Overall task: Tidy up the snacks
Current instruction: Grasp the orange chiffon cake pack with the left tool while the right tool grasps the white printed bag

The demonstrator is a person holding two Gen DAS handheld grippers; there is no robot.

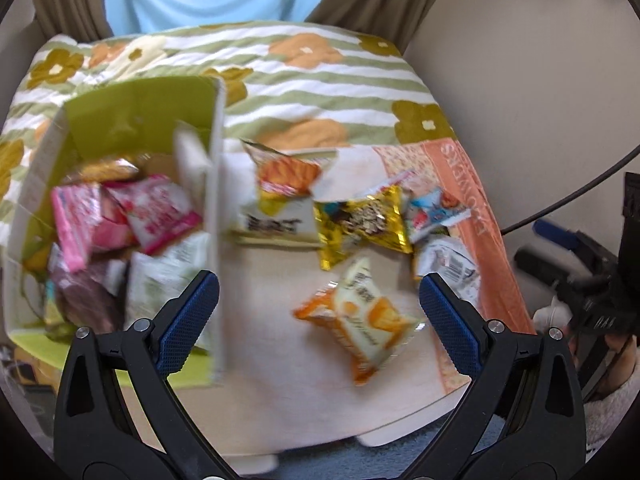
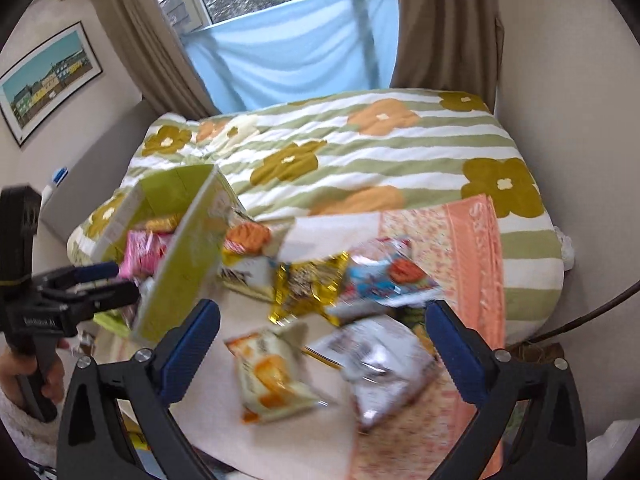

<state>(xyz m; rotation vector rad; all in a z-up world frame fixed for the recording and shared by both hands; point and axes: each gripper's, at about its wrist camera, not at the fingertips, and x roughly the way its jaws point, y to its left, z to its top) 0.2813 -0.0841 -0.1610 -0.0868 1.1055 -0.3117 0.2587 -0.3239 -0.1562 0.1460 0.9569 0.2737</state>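
Note:
A green cardboard box (image 1: 140, 120) stands at the left of a small table and holds several snack packets, pink ones (image 1: 156, 212) on top. Loose packets lie on the table: an orange-and-white one (image 1: 360, 316), a gold one (image 1: 364, 220), a blue-and-white one (image 1: 432, 212), a silver-grey one (image 1: 448, 268). My left gripper (image 1: 320, 292) is open and empty above the table beside the box's right wall. My right gripper (image 2: 324, 320) is open and empty over the orange-and-white packet (image 2: 268, 376) and the silver-grey packet (image 2: 380, 364). The box (image 2: 180, 248) stands to its left.
A peach patterned cloth (image 1: 480, 220) covers the table's right side. A bed with a green-striped flowered quilt (image 2: 360, 152) lies behind the table, with curtains and a window beyond. The left gripper (image 2: 96, 280) shows at the left edge of the right wrist view.

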